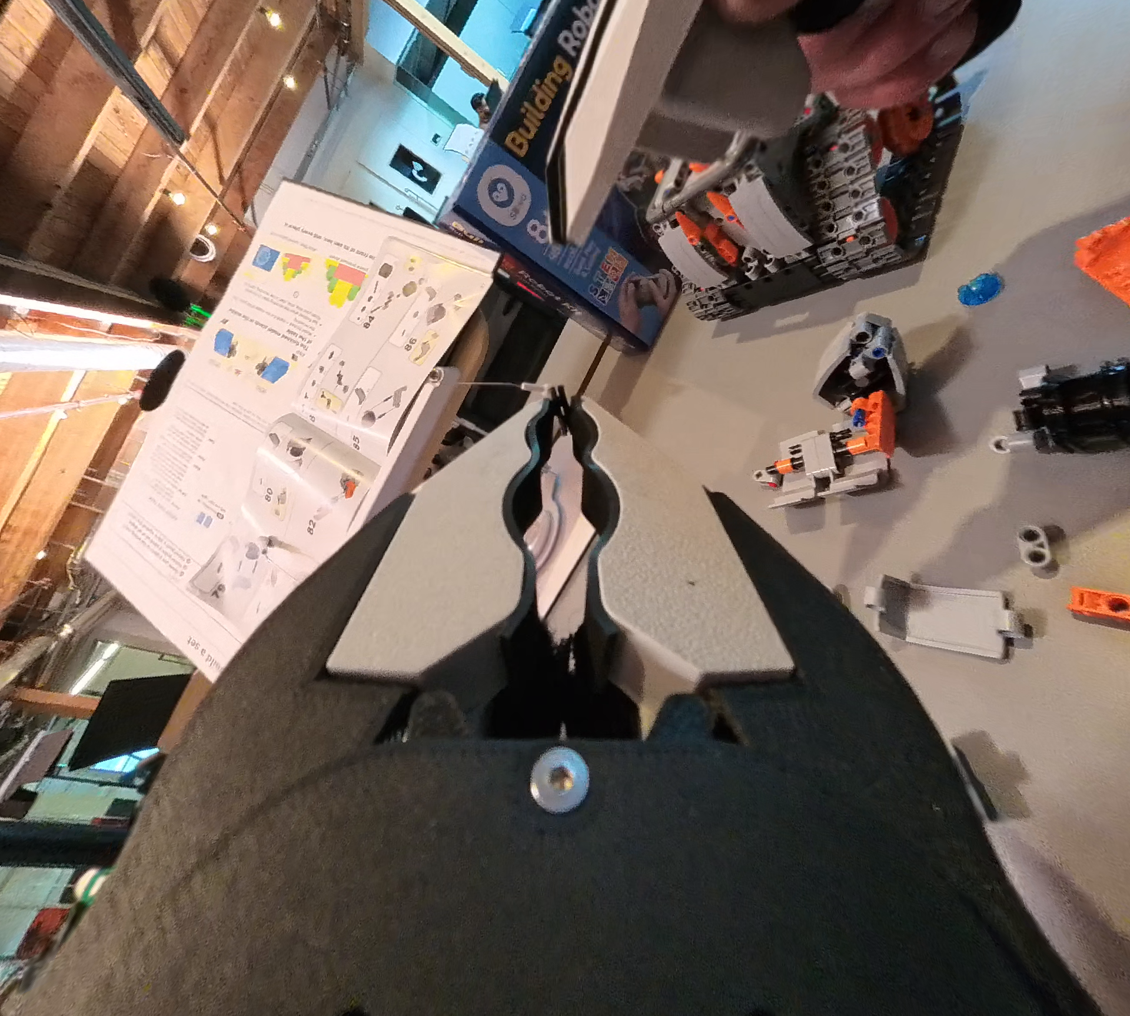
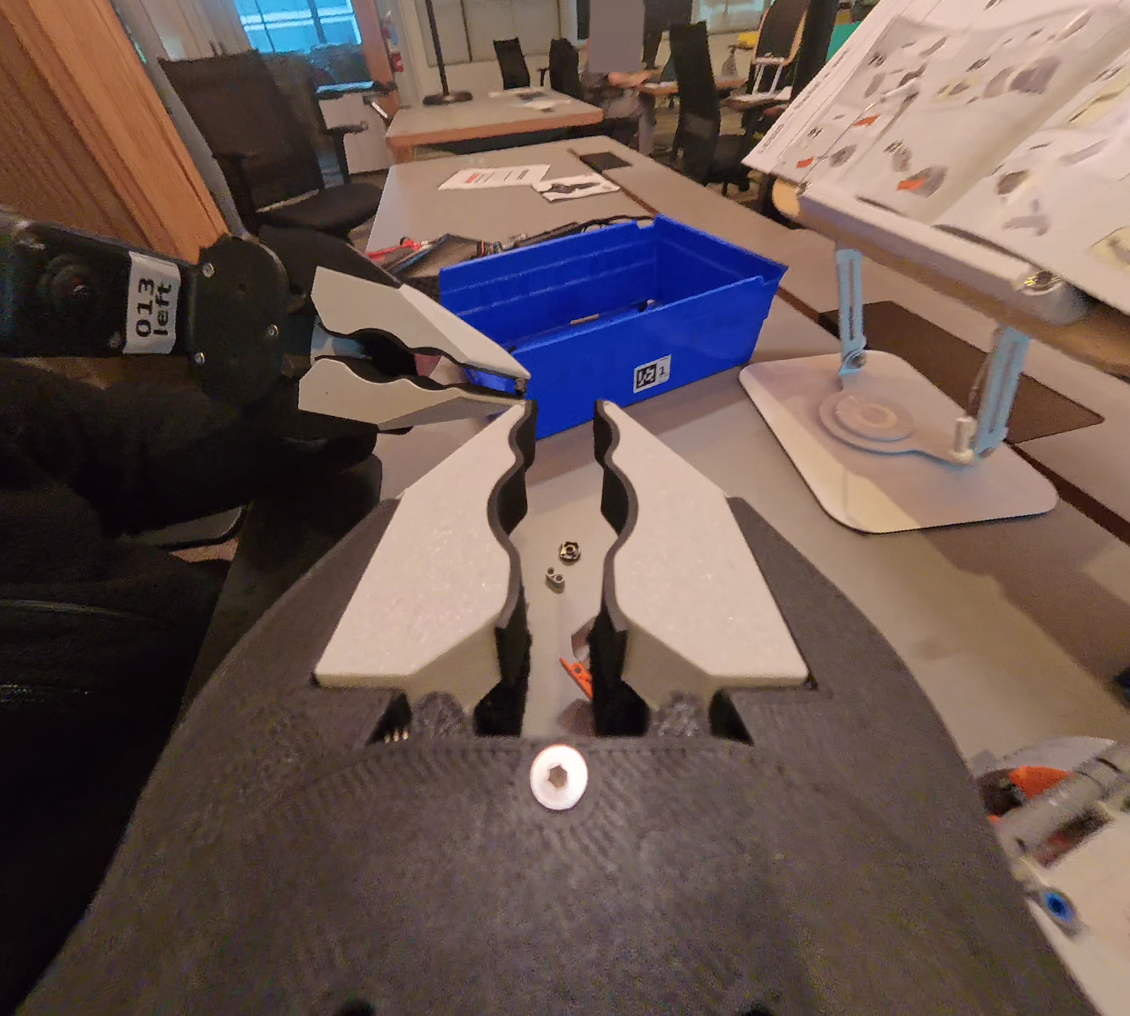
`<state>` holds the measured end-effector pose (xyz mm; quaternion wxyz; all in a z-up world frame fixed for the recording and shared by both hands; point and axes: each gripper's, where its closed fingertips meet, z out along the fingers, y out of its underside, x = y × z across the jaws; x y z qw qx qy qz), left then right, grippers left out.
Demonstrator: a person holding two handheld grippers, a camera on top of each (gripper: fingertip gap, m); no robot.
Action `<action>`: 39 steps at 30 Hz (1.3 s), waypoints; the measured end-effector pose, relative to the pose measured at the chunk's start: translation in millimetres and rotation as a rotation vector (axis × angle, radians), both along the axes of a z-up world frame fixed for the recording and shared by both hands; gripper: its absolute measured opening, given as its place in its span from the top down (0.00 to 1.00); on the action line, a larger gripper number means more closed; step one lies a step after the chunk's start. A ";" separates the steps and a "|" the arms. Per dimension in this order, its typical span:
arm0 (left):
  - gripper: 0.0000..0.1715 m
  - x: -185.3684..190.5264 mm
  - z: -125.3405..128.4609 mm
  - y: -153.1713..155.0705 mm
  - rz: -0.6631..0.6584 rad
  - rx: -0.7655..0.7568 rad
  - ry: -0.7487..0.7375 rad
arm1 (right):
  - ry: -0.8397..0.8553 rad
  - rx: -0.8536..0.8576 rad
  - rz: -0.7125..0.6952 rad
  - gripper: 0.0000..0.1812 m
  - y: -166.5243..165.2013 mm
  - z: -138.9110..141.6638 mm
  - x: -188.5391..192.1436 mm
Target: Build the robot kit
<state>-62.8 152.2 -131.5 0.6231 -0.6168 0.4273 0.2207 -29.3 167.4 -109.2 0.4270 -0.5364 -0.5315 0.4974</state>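
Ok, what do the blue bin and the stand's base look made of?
The blue bin looks like moulded plastic: uniform saturated colour, ribbed inner walls, soft sheen. The stand's base looks like painted or anodised metal, thin, flat, matte pale grey, though plastic can't be ruled out.

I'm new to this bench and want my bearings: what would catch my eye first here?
Probably the bright blue bin on the grey table, just beyond the open right gripper. Next, the instruction booklet propped on a white stand, ahead of the shut left gripper. Then the grey-and-orange tracked brick model beside the blue kit box.
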 end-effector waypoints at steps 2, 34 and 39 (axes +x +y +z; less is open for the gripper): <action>0.99 -2.5 2.8 0.4 0.004 0.007 -0.009 | 0.030 -0.009 -0.017 0.91 6.3 8.6 6.1; 0.99 22.2 -17.2 0.3 -0.012 0.056 0.209 | -0.069 -0.154 0.124 0.98 -23.2 -34.0 -18.9; 0.99 23.3 -17.3 -0.6 -0.025 0.057 0.219 | -0.068 -0.117 0.121 0.99 -23.4 -34.0 -18.1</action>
